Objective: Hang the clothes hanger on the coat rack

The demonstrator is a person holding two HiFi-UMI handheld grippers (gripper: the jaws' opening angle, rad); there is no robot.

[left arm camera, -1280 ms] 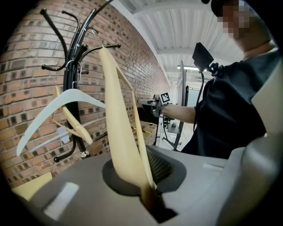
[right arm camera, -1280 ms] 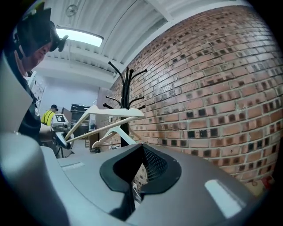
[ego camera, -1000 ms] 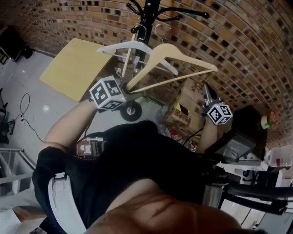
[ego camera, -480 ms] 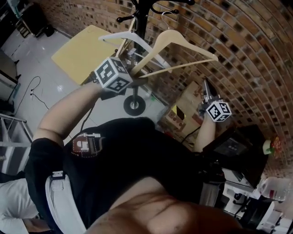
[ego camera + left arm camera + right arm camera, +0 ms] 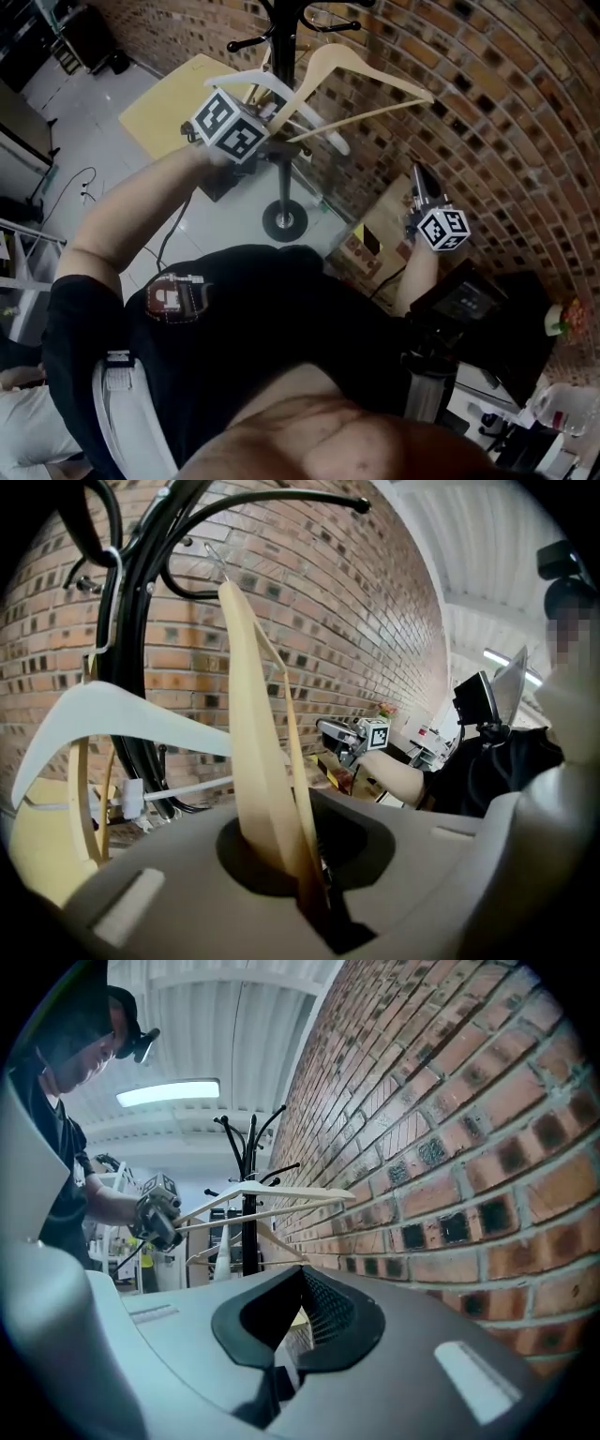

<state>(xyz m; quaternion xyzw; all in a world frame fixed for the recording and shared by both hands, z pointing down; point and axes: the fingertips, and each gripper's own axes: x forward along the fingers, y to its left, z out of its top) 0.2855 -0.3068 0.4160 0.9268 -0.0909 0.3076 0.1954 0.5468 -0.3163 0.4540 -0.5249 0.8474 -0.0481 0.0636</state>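
My left gripper (image 5: 275,145) is shut on one arm end of a pale wooden hanger (image 5: 370,75), held up beside the black coat rack (image 5: 284,183). In the left gripper view the wooden hanger (image 5: 248,742) rises out of the shut jaws (image 5: 314,892), its wire hook close to the coat rack's curved arms (image 5: 141,602). A white hanger (image 5: 246,82) hangs on the rack just behind it. My right gripper (image 5: 419,183) is lower and to the right, near the brick wall, shut with nothing in it (image 5: 300,1283). From there the wooden hanger (image 5: 272,1194) and the left gripper (image 5: 155,1218) show ahead.
The brick wall (image 5: 487,112) runs close along the right. A yellow board (image 5: 169,112) leans behind the rack. An open cardboard box (image 5: 375,244) sits on the floor by the rack's round base (image 5: 284,222). Dark equipment (image 5: 469,300) crowds the lower right.
My left gripper has carried the wooden hanger up and in toward the rack's top and rolled it. The right gripper has hardly shifted in view.
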